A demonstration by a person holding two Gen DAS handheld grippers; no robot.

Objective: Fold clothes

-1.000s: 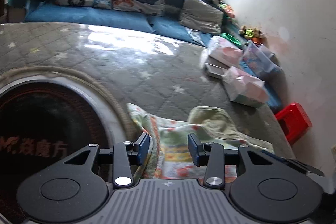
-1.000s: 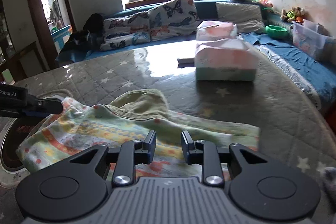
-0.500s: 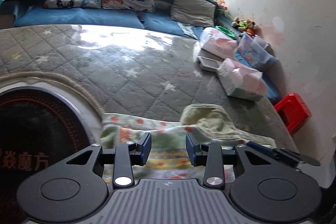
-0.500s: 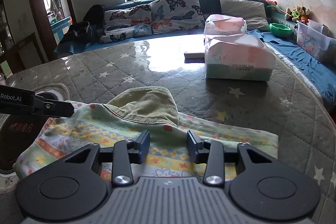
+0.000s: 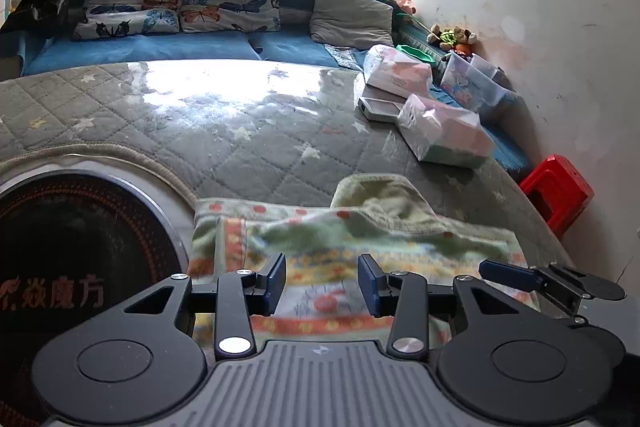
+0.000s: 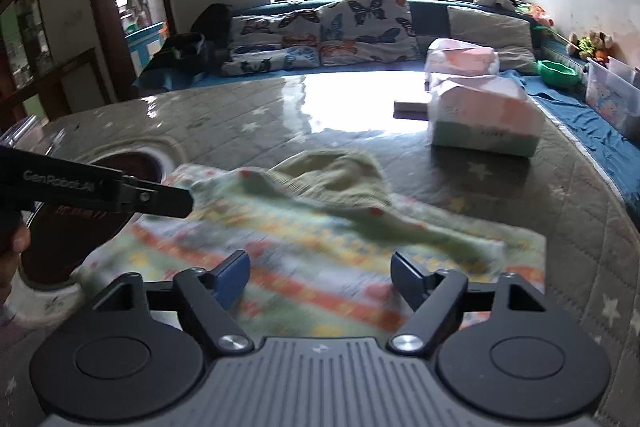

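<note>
Patterned green garment [image 6: 320, 251], folded, flat on quilted table

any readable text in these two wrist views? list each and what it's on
"GenRobot.AI", white on the side of the left gripper, seen in the right wrist view.
"焱魔方", orange on the dark round cooktop set in the table; a logo mark before it is not readable.
Print on the front of the tissue pack: too blurred to read.
Picture on the clear storage box: no legible words.

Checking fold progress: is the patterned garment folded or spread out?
Folded: the patterned garment lies doubled into a compact rectangle, olive lining turned over on top.
</note>
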